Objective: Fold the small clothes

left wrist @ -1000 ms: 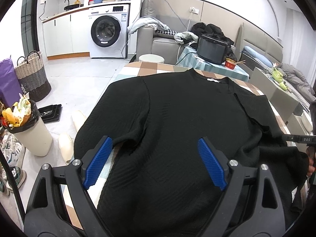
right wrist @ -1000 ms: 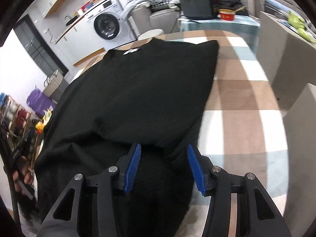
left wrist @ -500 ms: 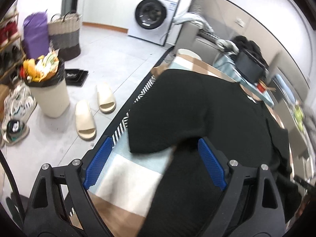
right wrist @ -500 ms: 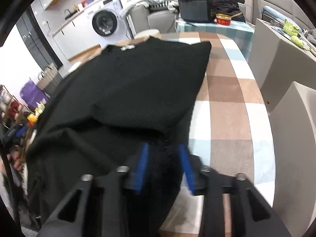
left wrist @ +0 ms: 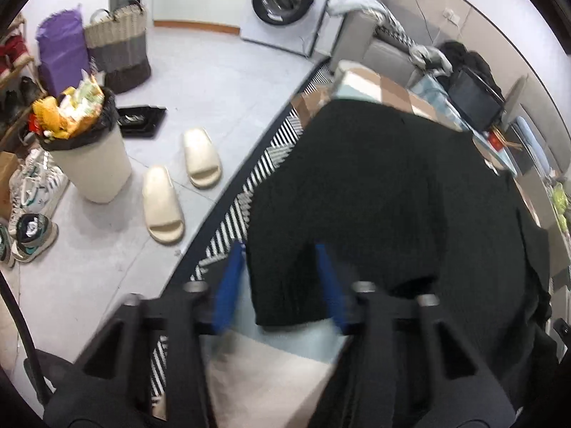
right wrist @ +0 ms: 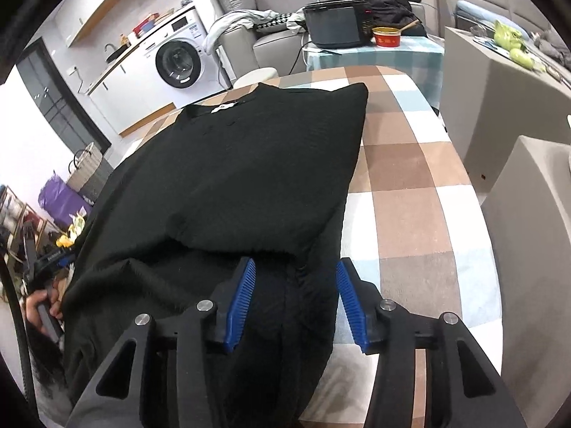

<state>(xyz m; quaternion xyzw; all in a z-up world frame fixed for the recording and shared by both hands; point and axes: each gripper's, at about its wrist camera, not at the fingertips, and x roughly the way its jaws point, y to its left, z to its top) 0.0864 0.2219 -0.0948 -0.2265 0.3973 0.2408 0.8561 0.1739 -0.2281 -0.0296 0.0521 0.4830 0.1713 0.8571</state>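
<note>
A black knit top lies spread on the checked table, its right sleeve folded in over the body. It also shows in the left wrist view. My left gripper is open, its blue fingers either side of the left sleeve's cuff at the table's left edge; the view is blurred. My right gripper is open, its fingers straddling the lower hem at the garment's right side, not clamped on it.
A full waste bin, two cream slippers, shoes and baskets are on the floor left of the table. A striped rug runs along the table's edge. A side table with a black appliance stands behind, and grey furniture to the right.
My left gripper swung left from over the garment's body to the left sleeve cuff, and its jaws narrowed. My right gripper narrowed near the hem half a second ago and has opened again.
</note>
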